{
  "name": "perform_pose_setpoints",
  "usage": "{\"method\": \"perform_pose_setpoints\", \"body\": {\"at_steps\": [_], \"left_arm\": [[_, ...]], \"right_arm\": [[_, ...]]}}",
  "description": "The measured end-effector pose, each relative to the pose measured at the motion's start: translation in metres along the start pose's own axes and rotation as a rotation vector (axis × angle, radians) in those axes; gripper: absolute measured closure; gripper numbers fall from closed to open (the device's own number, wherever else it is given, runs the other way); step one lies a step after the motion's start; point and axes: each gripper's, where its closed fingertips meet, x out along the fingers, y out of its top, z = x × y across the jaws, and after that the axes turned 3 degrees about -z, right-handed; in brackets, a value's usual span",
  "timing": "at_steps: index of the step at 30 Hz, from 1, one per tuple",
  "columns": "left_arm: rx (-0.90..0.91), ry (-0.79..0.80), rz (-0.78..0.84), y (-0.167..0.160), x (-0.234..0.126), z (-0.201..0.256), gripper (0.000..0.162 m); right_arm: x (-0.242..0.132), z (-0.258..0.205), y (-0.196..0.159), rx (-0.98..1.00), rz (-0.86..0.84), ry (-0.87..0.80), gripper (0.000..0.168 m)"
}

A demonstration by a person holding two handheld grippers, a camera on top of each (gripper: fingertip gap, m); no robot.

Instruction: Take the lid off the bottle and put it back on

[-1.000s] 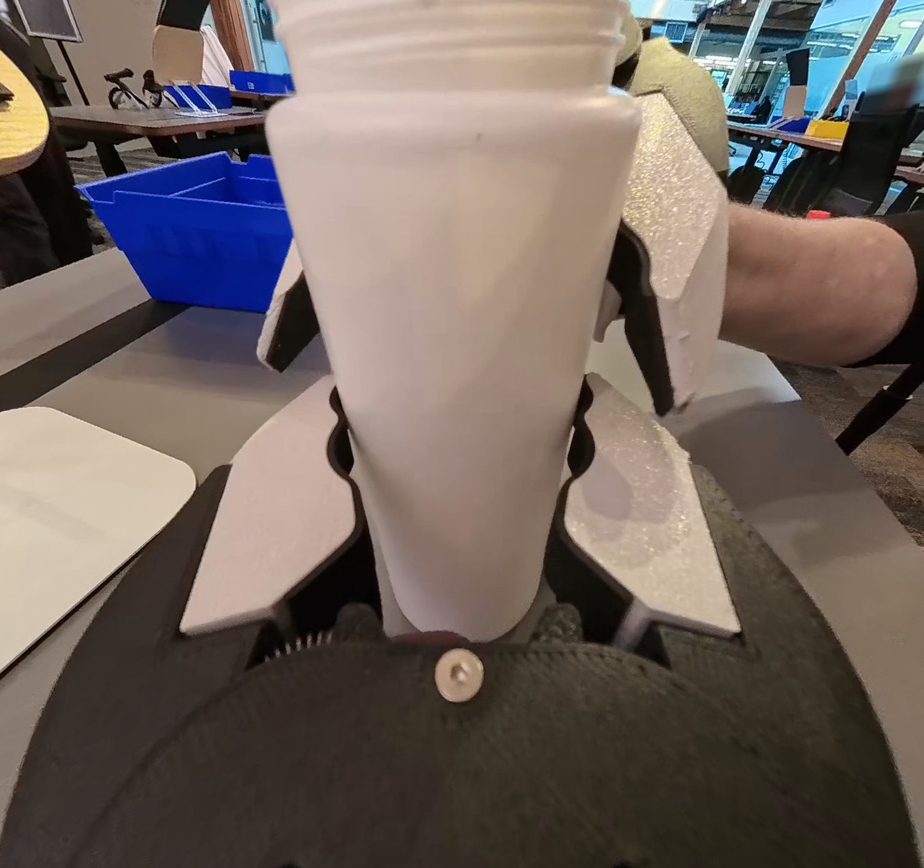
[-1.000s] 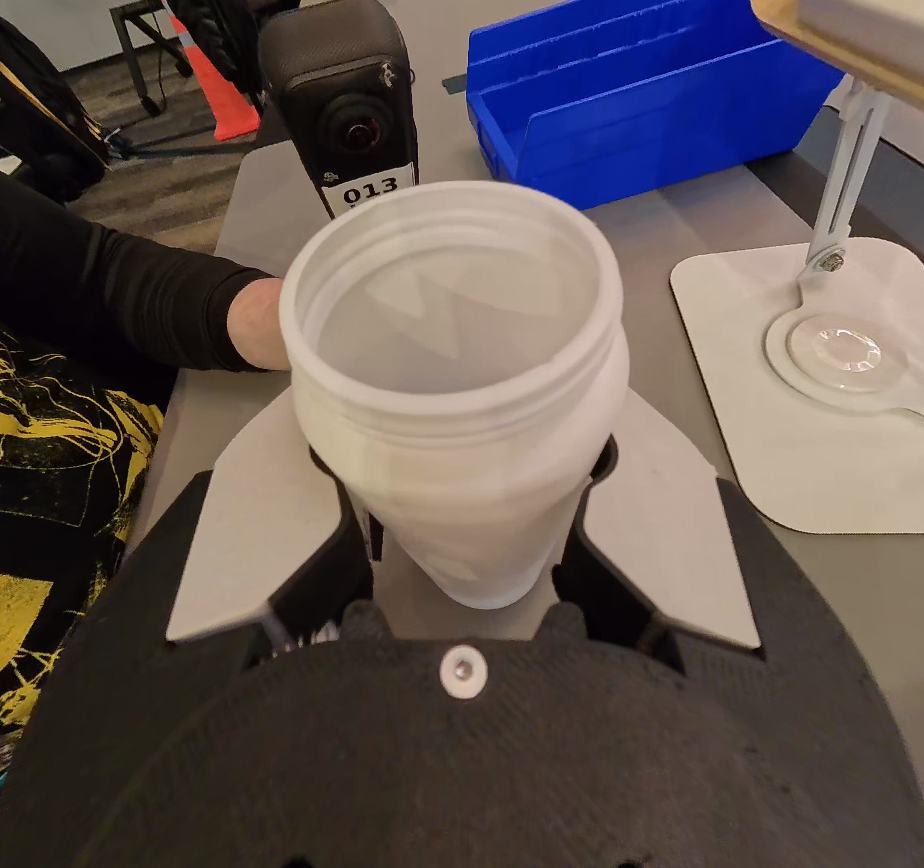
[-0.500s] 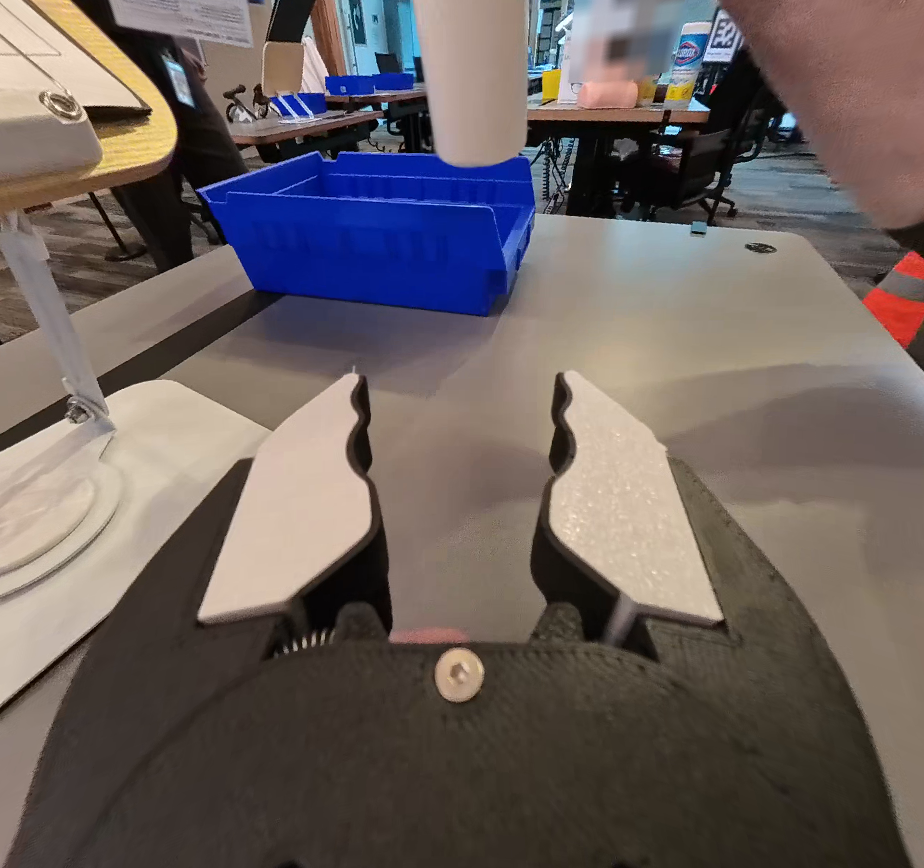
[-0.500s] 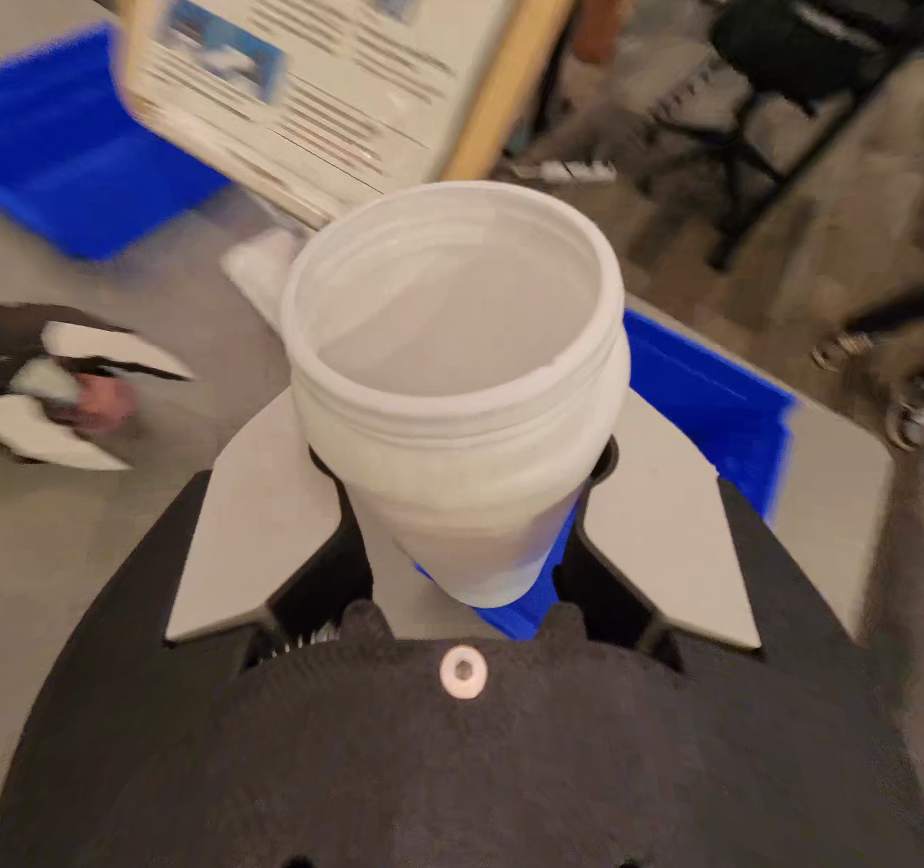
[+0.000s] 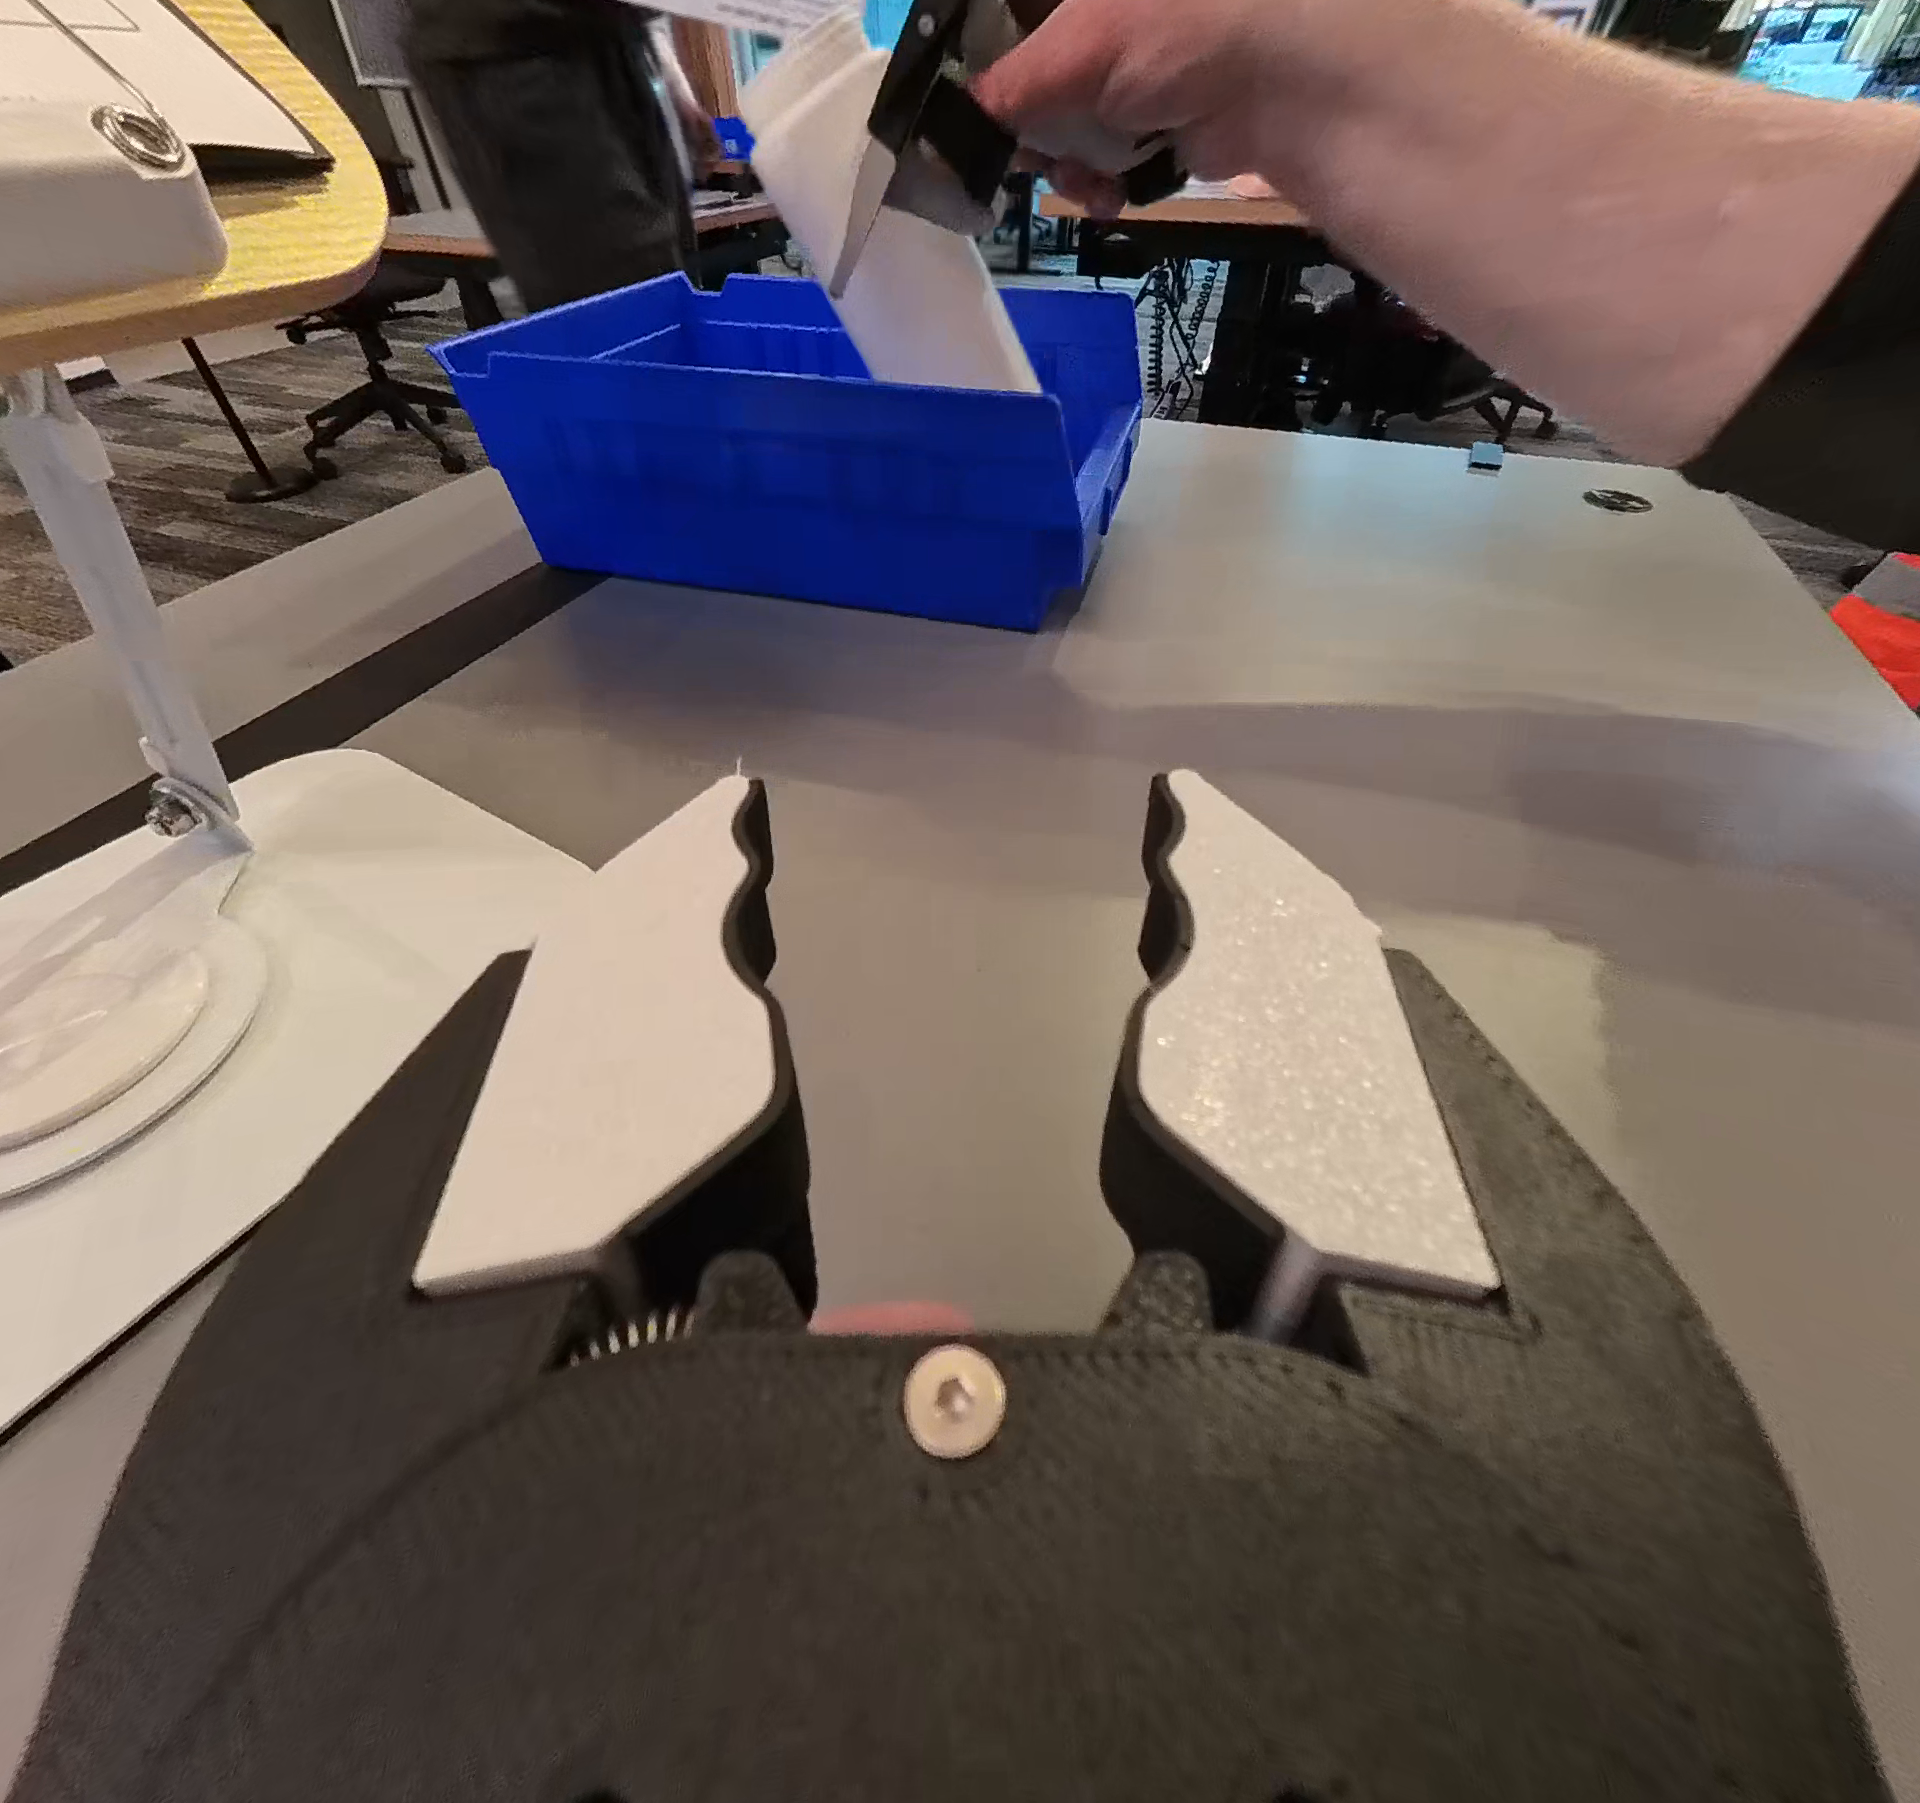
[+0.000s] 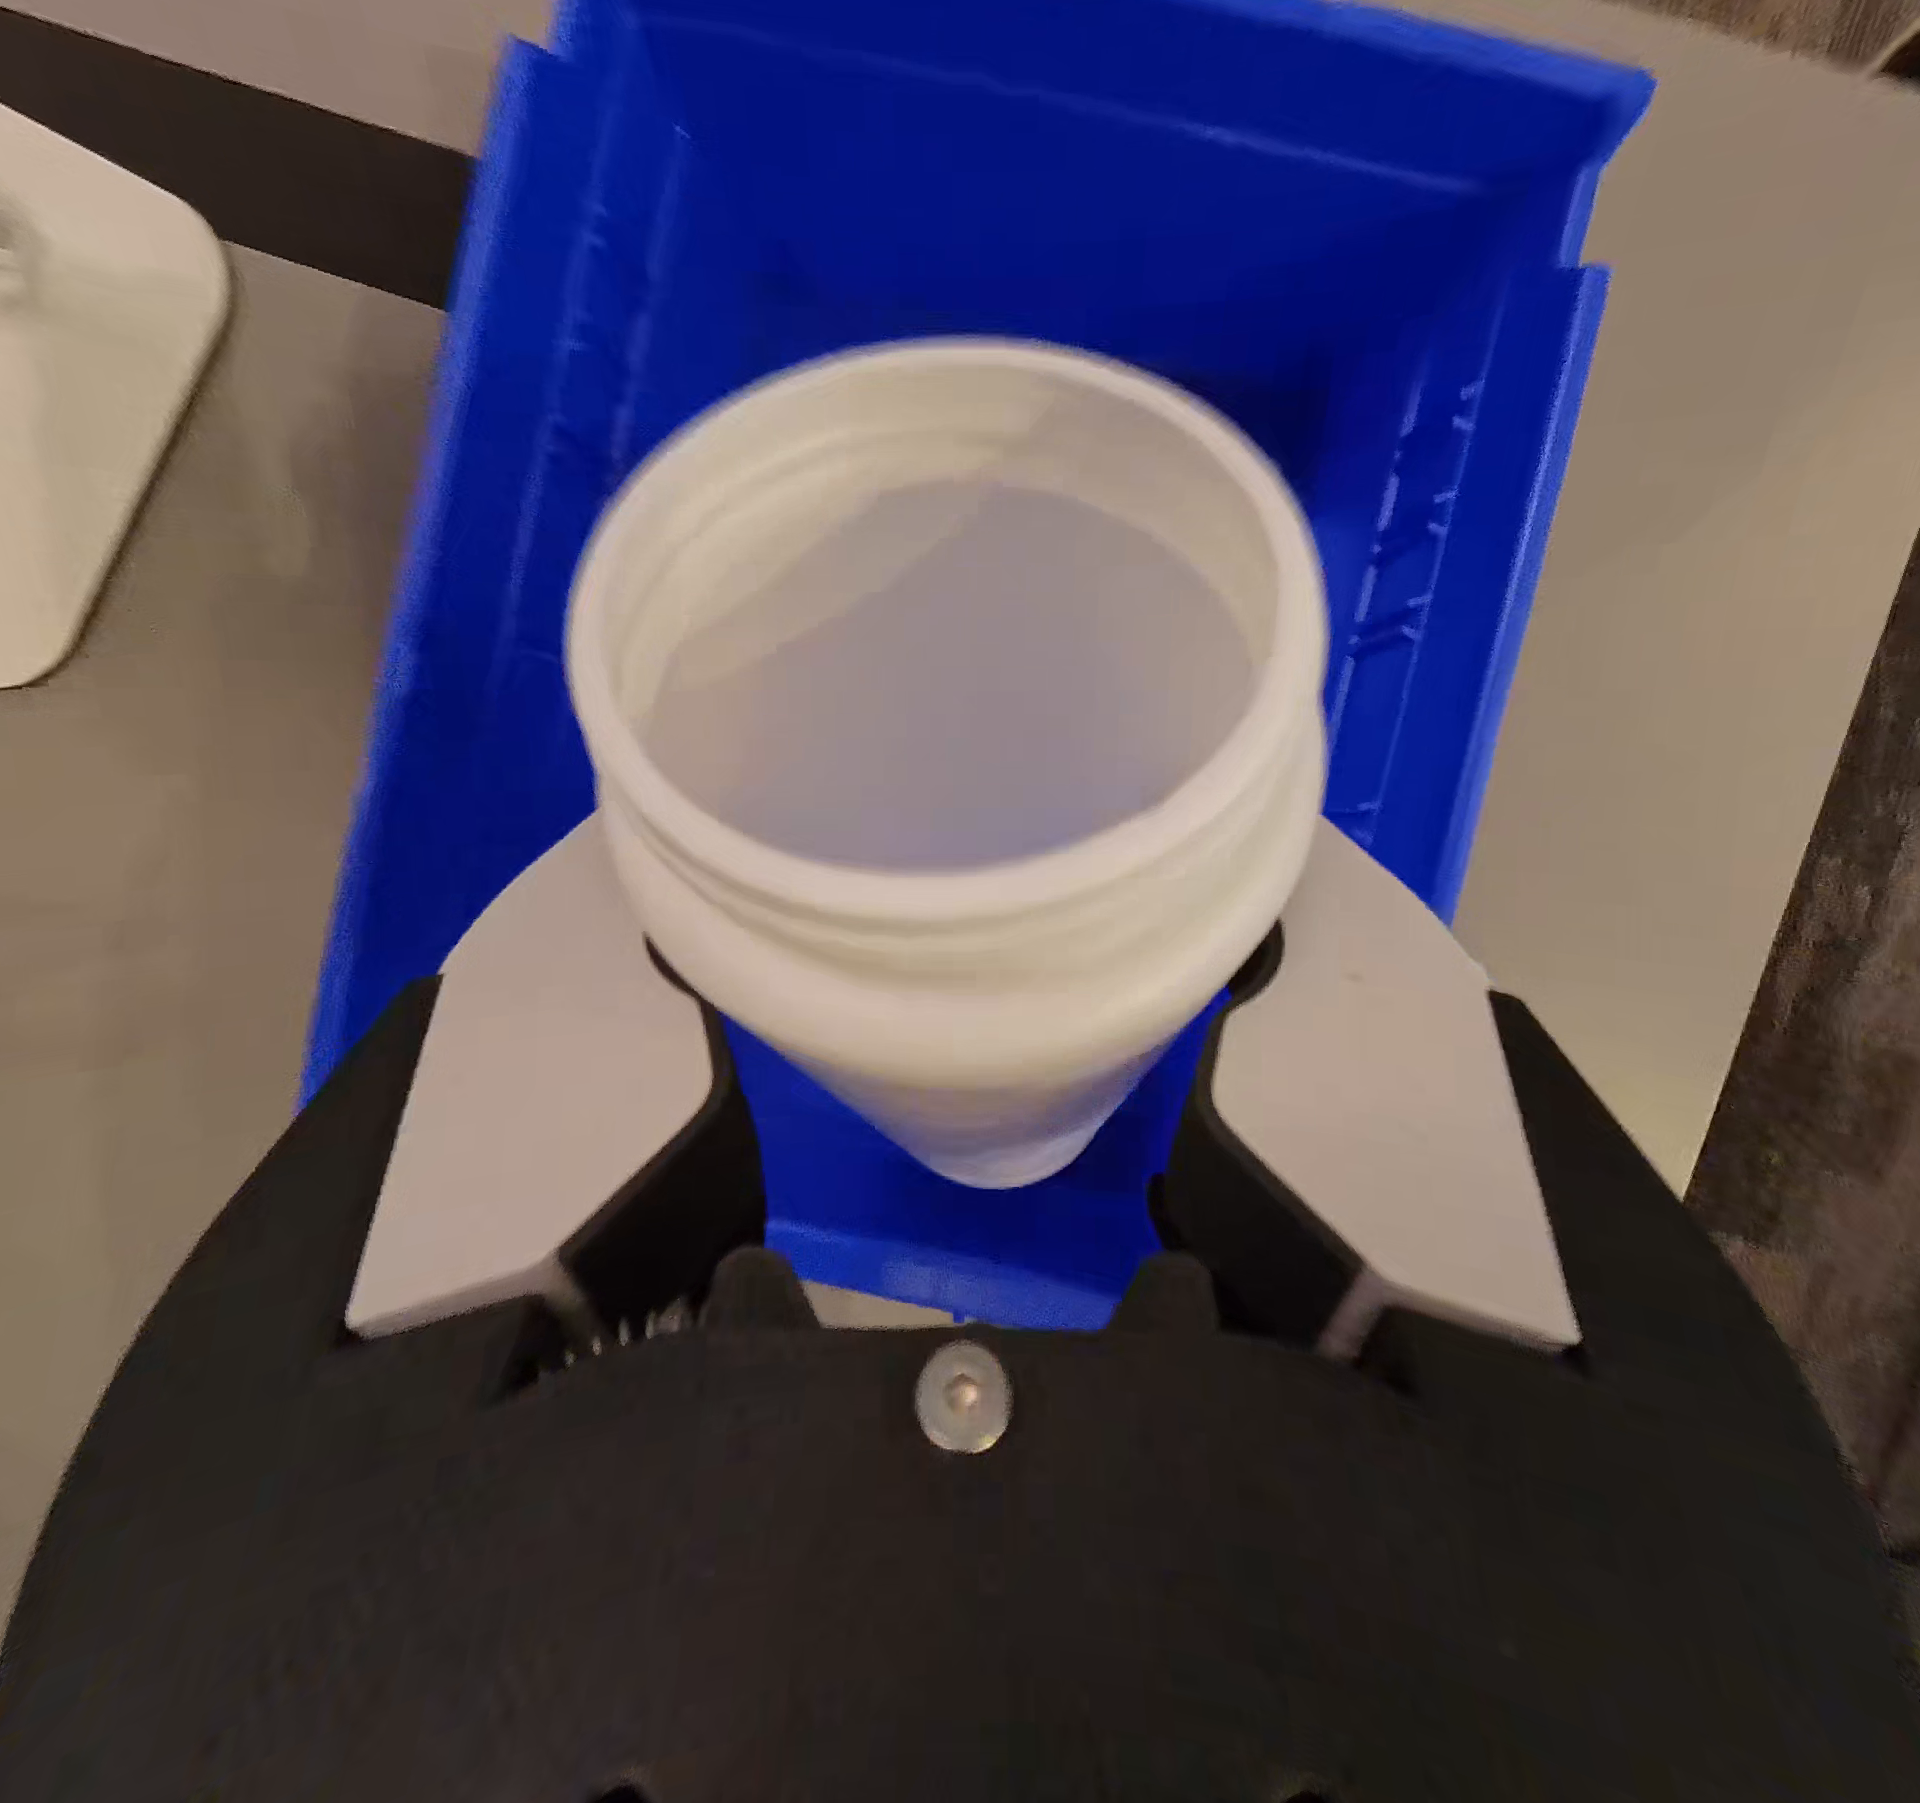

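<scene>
Bottle [image 6: 951, 766], lidless, is hanging tilted over the blue bin [image 6: 1039, 226], right gripper [image 6: 961, 964] clenching its body; left gripper [image 5: 956, 880] is idling released above the bench [image 5: 1351, 631], probably freed for the lid.

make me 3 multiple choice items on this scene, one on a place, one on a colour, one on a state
1. Where is the white bottle?
A. flat on the grey table
B. held over the bin, tilted
C. on the white stand base

2. What colour is the bin?
A. red
B. green
C. blue

3. What state is the left claw in?
A. open and empty
B. shut on the bottle
C. shut on a lid

Answers:
1 B: the right claw grips the bottle's body, with the bin below it in the right wrist view.
2 C: its walls are plainly blue in both views.
3 A: bare table shows between its fingers.
</scene>
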Motion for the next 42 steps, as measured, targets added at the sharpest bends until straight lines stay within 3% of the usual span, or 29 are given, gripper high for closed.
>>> {"method": "perform_pose_setpoints", "body": {"at_steps": [3, 9, 21, 27, 30, 36, 42], "left_arm": [[-0.001, 0.000, -0.001, 0.000, 0.000, 0.000, 0.093], [-0.005, -0.006, -0.014, -0.002, 0.002, 0.000, 0.092], [-0.008, 0.019, -0.025, -0.003, 0.003, -0.004, 0.091], [-0.009, 0.028, -0.026, -0.003, 0.003, -0.005, 0.090], [-0.010, 0.034, -0.024, -0.003, 0.003, -0.006, 0.089], [-0.005, 0.066, -0.022, -0.003, -0.001, -0.012, 0.088], [-0.018, 0.122, -0.011, -0.004, -0.008, -0.024, 0.088]], "right_arm": [[0.012, 0.006, -0.001, 0.045, -0.012, 0.033, 0.065], [-0.012, -0.020, 0.000, -0.020, 0.128, 0.027, 0.070], [-0.039, -0.209, -0.031, -0.337, 0.535, 0.251, 0.094], [0.010, -0.273, -0.057, -0.458, 0.532, 0.300, 0.097], [0.032, -0.284, -0.069, -0.503, 0.448, 0.301, 0.091], [0.022, -0.285, -0.064, -0.505, 0.544, 0.314, 0.094], [0.031, -0.276, -0.066, -0.483, 0.528, 0.314, 0.093]]}}
